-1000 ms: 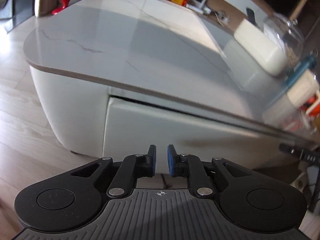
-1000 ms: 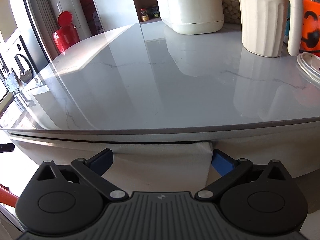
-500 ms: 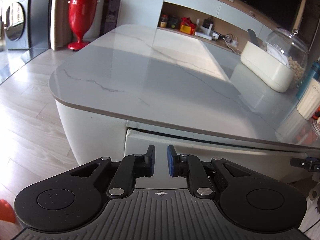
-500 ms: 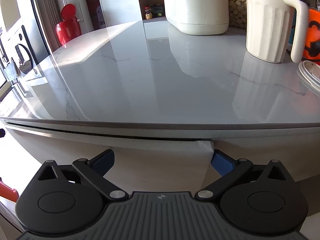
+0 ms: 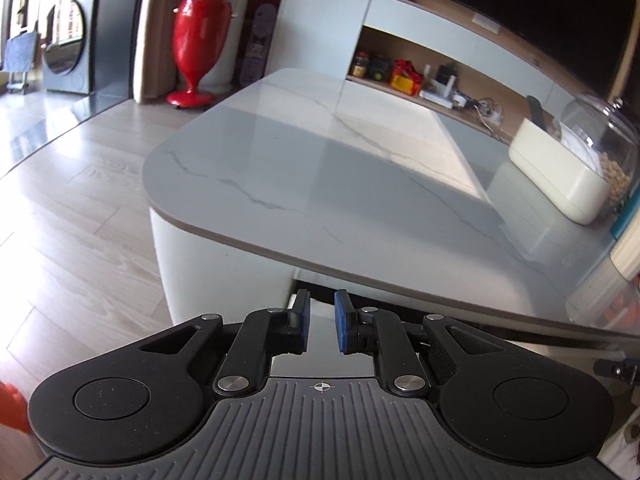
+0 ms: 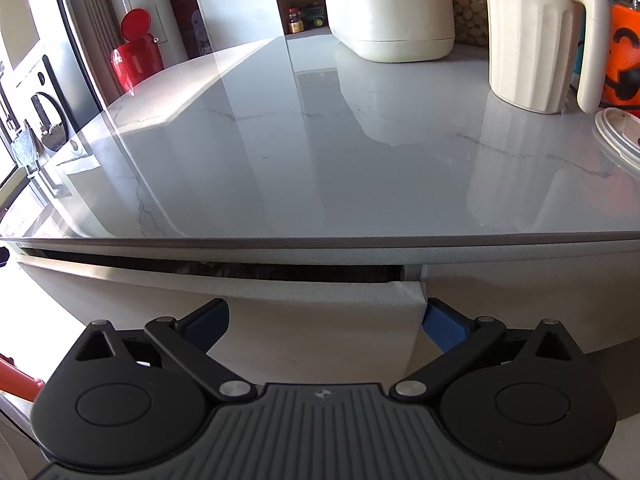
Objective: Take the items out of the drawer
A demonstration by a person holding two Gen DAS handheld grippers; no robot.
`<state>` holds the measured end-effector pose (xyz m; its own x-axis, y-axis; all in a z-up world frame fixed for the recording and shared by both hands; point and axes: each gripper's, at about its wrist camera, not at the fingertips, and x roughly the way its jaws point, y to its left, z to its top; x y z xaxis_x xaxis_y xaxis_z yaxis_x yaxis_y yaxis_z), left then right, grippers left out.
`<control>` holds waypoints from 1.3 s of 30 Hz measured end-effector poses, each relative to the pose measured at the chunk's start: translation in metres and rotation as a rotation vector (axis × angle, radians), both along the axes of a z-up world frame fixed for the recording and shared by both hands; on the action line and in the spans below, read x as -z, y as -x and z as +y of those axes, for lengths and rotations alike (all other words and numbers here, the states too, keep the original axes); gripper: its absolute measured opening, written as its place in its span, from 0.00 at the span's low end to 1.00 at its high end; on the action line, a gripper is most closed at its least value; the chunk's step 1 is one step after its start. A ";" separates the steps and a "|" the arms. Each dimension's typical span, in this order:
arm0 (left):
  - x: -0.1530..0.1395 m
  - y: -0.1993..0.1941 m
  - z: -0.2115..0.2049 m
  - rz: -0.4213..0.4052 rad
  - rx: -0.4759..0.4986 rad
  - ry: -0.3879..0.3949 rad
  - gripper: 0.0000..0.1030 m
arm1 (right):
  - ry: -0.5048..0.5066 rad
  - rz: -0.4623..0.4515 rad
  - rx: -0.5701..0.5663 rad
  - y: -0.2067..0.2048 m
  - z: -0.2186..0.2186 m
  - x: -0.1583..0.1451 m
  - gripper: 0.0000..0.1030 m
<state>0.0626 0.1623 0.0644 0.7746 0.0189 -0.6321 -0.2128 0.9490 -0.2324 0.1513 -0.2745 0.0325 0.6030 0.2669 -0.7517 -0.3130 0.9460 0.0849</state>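
**Two grippers at a drawer barely ajar under the table edge**

Two grippers face the white drawer front (image 6: pixel 312 320) that sits under the overhanging lip of the marble-patterned table (image 6: pixel 320 152). The drawer is out only a little: a dark slit shows between its top edge and the table's underside, and nothing inside can be made out through it.

The right gripper (image 6: pixel 326 320) has its jaws spread wide, one blue pad in front of the drawer face and the other just past the drawer's right-hand corner; whether either pad touches the panel cannot be told. The left gripper (image 5: pixel 321 322) has its jaws drawn close with a narrow gap and nothing between them, its tips just below the table edge near the drawer's left end (image 5: pixel 320 312).

The table lip hangs over the slit and blocks a straight look into the drawer. On the table's far side stand a cream oval container (image 6: pixel 390 16), a jar of peanuts (image 6: pixel 466 4) behind it, a ribbed cream jug (image 6: pixel 536 36) with a handle, an orange pumpkin bucket (image 6: pixel 624 64) and, at the right edge, a clear lid (image 6: pixel 620 136). Beyond the table a red pedestal bin (image 5: pixel 198 44) stands on the wooden floor (image 5: pixel 80 220), with a shelf of small items (image 5: pixel 420 76) along the wall.
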 end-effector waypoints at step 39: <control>0.011 -0.022 -0.102 0.147 0.101 -0.193 0.18 | 0.108 0.014 0.061 0.006 0.077 0.003 0.99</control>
